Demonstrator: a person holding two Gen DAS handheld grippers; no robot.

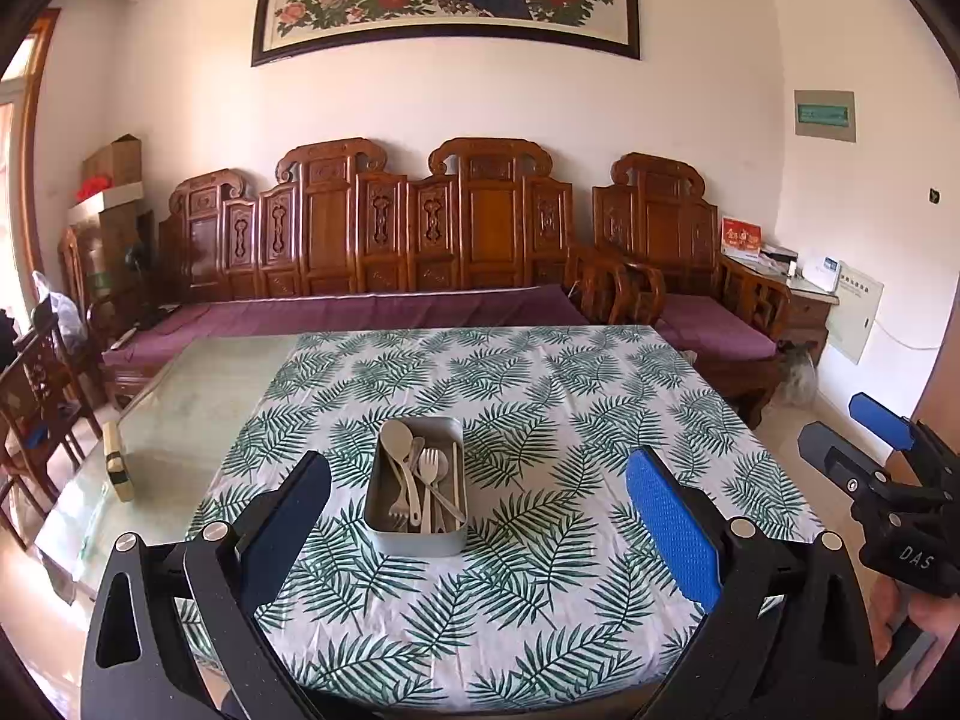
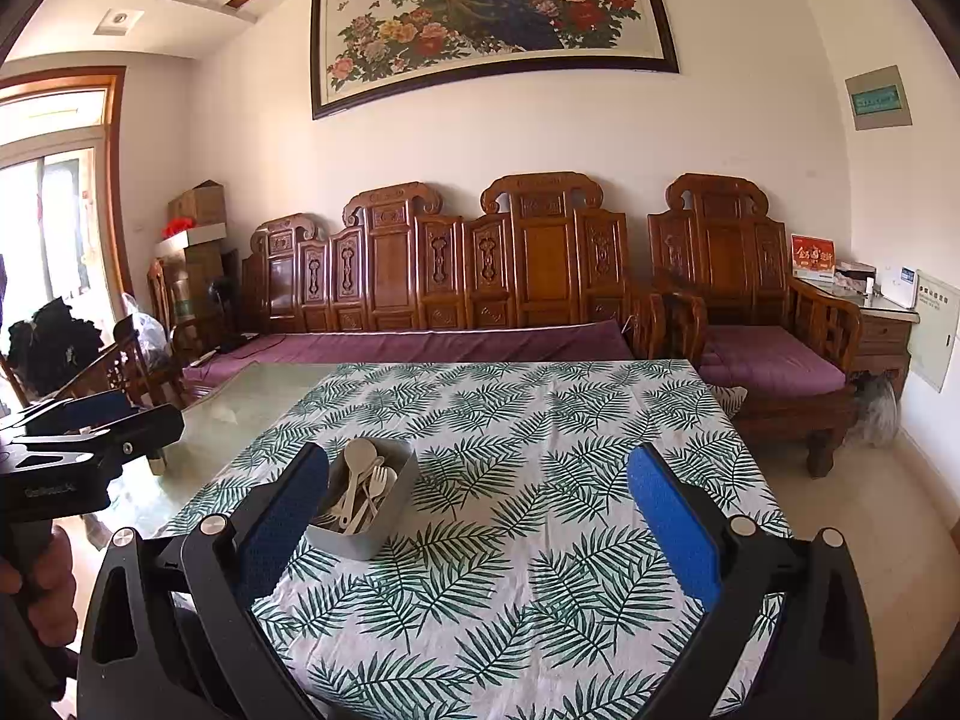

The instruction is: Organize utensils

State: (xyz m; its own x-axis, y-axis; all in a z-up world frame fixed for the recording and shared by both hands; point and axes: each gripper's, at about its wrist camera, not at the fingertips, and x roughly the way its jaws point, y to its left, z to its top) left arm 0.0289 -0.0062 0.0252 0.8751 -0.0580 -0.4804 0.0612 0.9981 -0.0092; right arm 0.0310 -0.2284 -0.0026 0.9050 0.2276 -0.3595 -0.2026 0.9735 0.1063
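A grey rectangular tray stands on the leaf-print tablecloth. Several beige utensils, spoons and forks among them, lie in it. My left gripper is open and empty, held above the near side of the table with the tray between its fingers in view. My right gripper is open and empty to the right of the tray, whose utensils show beside its left finger. The right gripper also shows at the right edge of the left wrist view.
The cloth covers the right part of a glass-topped table. A small beige block lies on the bare glass at the left. A carved wooden sofa with purple cushions stands behind the table. Wooden chairs stand at the left.
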